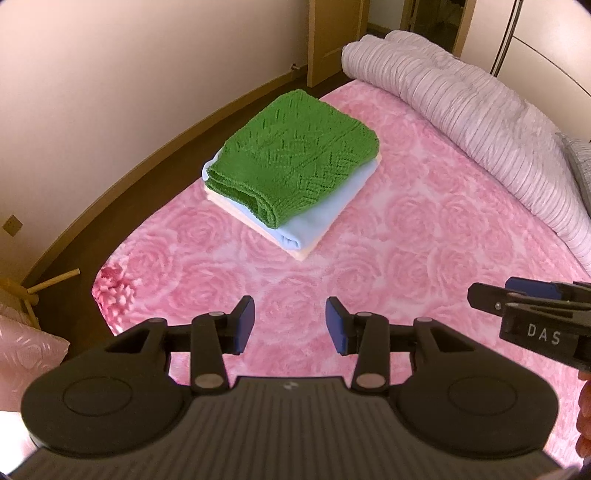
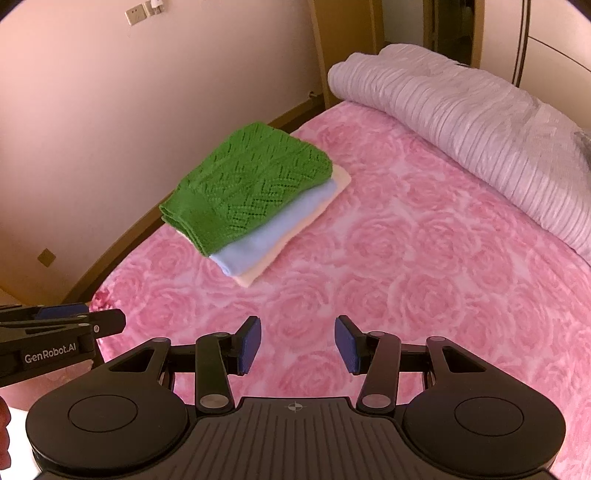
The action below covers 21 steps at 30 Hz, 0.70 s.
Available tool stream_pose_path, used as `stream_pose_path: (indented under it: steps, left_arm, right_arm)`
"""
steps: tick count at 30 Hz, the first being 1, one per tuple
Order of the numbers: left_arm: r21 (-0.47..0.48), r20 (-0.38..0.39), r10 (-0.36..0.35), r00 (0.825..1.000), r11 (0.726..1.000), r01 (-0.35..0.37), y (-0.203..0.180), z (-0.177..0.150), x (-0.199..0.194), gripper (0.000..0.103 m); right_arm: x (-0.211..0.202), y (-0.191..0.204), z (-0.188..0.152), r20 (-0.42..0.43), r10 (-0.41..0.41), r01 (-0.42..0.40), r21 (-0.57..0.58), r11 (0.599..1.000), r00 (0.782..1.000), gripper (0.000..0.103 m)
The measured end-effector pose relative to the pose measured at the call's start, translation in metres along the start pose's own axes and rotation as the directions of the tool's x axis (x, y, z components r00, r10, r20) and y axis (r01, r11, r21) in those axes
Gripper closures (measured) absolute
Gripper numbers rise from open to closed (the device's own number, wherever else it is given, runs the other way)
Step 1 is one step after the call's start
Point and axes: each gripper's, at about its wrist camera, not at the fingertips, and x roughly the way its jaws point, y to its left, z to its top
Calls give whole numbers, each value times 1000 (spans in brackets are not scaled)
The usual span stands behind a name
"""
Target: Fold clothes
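Note:
A folded green knit sweater (image 1: 291,155) lies on top of a folded light blue garment (image 1: 314,218) and a cream one (image 1: 303,253), stacked near the left edge of the bed. The stack also shows in the right wrist view: the green sweater (image 2: 243,181), the blue garment (image 2: 273,232), the cream garment (image 2: 258,277). My left gripper (image 1: 290,325) is open and empty, held above the bedspread short of the stack. My right gripper (image 2: 297,343) is open and empty, also short of the stack. Each gripper shows at the edge of the other's view.
A pink rose-patterned bedspread (image 1: 406,229) covers the bed. A rolled pale pink duvet (image 1: 461,110) lies along the far side. The wall and a wooden skirting (image 1: 122,177) run close to the bed's left edge. A doorway (image 1: 424,18) is at the back.

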Motion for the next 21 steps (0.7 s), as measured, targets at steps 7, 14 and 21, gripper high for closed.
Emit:
stream_pose_path:
  steps: [7,14,21]
  left_arm:
    - [-7,-33,11,999,1000,-11,-5,14,19,65]
    - [-3,-35,16,999,1000,-16,-7,31,31,65]
    - [-4,-31,40,999,999,-40,-4,48,44,65]
  right_arm:
    - [23,-8,16,-28,8,-8,8,1000,1000,55]
    - [41,-14,36,-38,18,-18,23,1000,999,55]
    - [57,-16,54,-40,35,-33,38,999,999,55]
